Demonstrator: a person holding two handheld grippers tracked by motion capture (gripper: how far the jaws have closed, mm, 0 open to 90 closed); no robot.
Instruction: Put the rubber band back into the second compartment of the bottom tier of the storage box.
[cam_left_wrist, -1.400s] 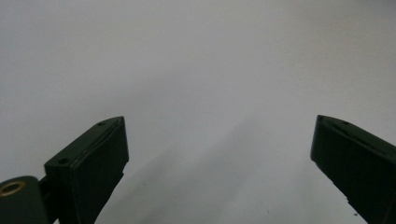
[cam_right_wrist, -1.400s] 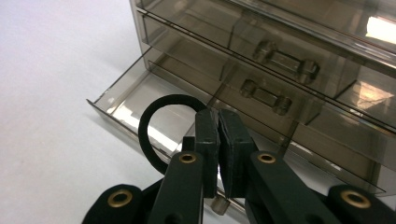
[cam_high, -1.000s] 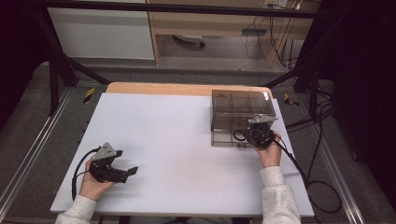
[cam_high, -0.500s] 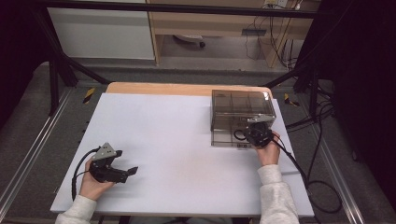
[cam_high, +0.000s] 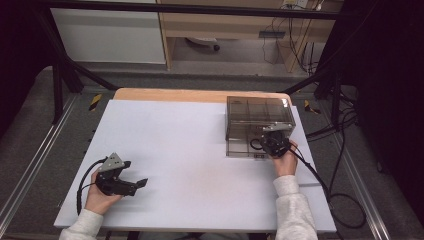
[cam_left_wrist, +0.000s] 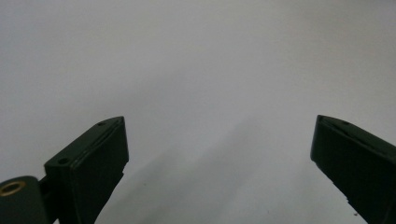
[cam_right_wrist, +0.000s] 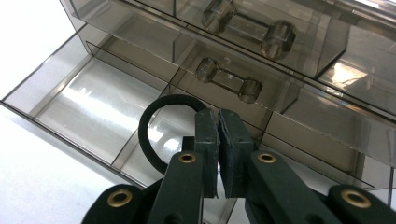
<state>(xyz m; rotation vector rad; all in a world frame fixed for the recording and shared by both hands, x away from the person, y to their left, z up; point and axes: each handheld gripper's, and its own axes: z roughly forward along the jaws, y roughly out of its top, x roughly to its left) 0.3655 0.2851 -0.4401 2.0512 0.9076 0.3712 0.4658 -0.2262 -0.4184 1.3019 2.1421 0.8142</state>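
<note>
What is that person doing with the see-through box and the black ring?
A person holds tongs in each hand at a white table. The right tongs are squeezed shut on a black ring, which looks like a hair band. They hold it over an open drawer that is pulled out of a smoky see-through box. The drawer is split into little compartments, and the ring hangs above one of them, not yet let go. The left tongs rest open on the table, holding nothing.
</note>
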